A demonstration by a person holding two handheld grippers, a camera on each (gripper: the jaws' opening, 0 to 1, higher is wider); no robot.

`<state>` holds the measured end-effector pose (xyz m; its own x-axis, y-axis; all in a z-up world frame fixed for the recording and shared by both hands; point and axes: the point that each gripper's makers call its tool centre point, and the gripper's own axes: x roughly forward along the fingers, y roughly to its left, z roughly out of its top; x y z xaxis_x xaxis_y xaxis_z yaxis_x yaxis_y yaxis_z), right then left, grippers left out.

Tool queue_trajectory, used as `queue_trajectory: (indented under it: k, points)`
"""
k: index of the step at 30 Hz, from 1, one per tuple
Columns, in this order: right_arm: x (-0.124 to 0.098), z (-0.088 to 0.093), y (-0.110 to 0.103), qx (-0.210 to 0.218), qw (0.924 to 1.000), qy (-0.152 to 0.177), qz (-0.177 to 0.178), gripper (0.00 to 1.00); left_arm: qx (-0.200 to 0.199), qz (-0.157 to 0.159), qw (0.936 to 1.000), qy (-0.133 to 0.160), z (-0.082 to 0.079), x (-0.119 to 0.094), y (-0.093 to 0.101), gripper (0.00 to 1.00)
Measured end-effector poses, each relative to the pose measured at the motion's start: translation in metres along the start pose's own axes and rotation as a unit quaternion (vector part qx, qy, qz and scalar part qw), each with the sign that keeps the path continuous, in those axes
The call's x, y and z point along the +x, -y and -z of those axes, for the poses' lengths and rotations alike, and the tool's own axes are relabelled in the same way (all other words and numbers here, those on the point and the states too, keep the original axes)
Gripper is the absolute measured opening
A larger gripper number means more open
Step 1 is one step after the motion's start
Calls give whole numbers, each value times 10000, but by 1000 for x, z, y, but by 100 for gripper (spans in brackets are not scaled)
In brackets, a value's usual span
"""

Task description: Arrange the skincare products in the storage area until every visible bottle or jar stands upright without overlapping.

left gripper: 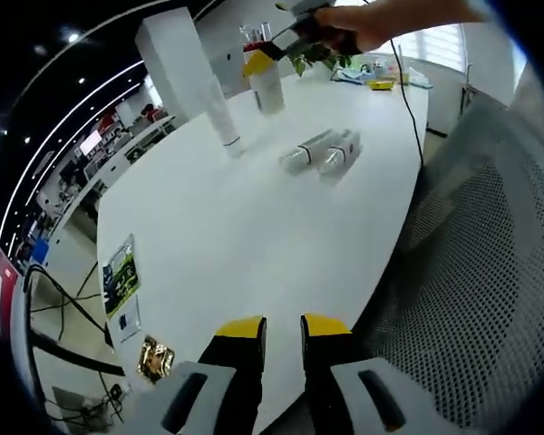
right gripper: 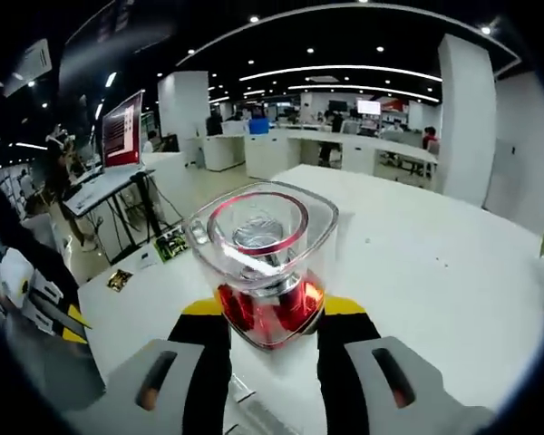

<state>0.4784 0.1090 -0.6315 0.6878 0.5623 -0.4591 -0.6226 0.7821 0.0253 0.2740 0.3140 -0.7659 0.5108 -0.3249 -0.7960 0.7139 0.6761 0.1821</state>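
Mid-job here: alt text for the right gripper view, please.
The right gripper is shut on a clear bottle with a red base, seen from its cap end, above a white table. An open-plan office lies behind.

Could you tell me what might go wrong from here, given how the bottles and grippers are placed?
1. The right gripper pinches the red bottle only at its base; it may tip or slip when set down.
2. Two bottles lie on their sides touching; nudging one may roll both toward the table edge.
3. The tall tube looks top-heavy and easily knocked.
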Motion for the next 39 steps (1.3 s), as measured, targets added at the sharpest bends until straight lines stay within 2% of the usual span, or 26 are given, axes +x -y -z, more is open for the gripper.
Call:
queue_trajectory:
  k: [3, 9, 13, 15, 19, 24, 27, 28, 29, 30, 31, 32, 33, 34, 35, 36, 38, 39]
  points:
    - [-6, -1, -5, -103, 9999, 52, -111, 33, -4, 126, 9996, -237, 8, 3, 5, 16]
    - [-12, 5, -14, -461, 9980, 81, -420, 33, -107, 80, 9991, -395, 14, 4, 2, 16]
    - [-10, 12, -11, -597, 9970, 97, -493, 33, -163, -88, 9992, -350, 13, 2, -5, 16]
    - [-6, 22, -3, -427, 9977, 96, -510, 33, -206, -381, 9987, -253, 10, -2, -16, 16]
    - [0, 31, 4, -354, 9981, -66, -508, 33, -148, -486, 9984, -248, 9, -4, -18, 16]
    - [7, 32, 8, -410, 9976, -116, -553, 33, -137, -529, 9982, -248, 9, -5, -21, 16]
    - [13, 32, 12, -419, 9975, -158, -553, 33, -89, -538, 9979, -361, 8, -6, -19, 16]
    - [15, 33, 15, -445, 9974, -192, -542, 33, -3, -564, 9969, -556, 11, -8, -19, 16]
    - [17, 32, 19, -458, 9974, -208, -525, 33, -85, -570, 9966, -586, 11, -7, -17, 16]
    - [18, 32, 22, -454, 9974, -221, -507, 33, -470, -469, 9963, -549, 11, -5, -8, 16]
    - [20, 31, 26, -444, 9976, -237, -477, 33, -645, -215, 9953, -696, 15, -4, 4, 16]
    - [21, 31, 27, -442, 9976, -239, -467, 33, -670, -167, 9947, -757, 16, -2, 11, 15]
    - [23, 30, 30, -462, 9976, -243, -447, 33, -295, -215, 9973, -644, 16, 5, 17, 14]
    - [24, 29, 33, -489, 9976, -250, -426, 33, 452, -19, 9938, -1020, 25, 7, 19, 12]
    - [25, 28, 35, -506, 9975, -262, -413, 33, 206, -59, 9939, -1083, 27, 6, 18, 11]
    - [28, 29, 41, -553, 9972, -287, -413, 33, -275, -207, 9971, -679, 17, 6, 9, 11]
    - [32, 31, 49, -598, 9969, -316, -413, 33, -437, -386, 9965, -600, 14, 3, 1, 11]
    - [33, 32, 52, -602, 9968, -340, -410, 33, -353, -331, 9968, -631, 15, 3, 3, 11]
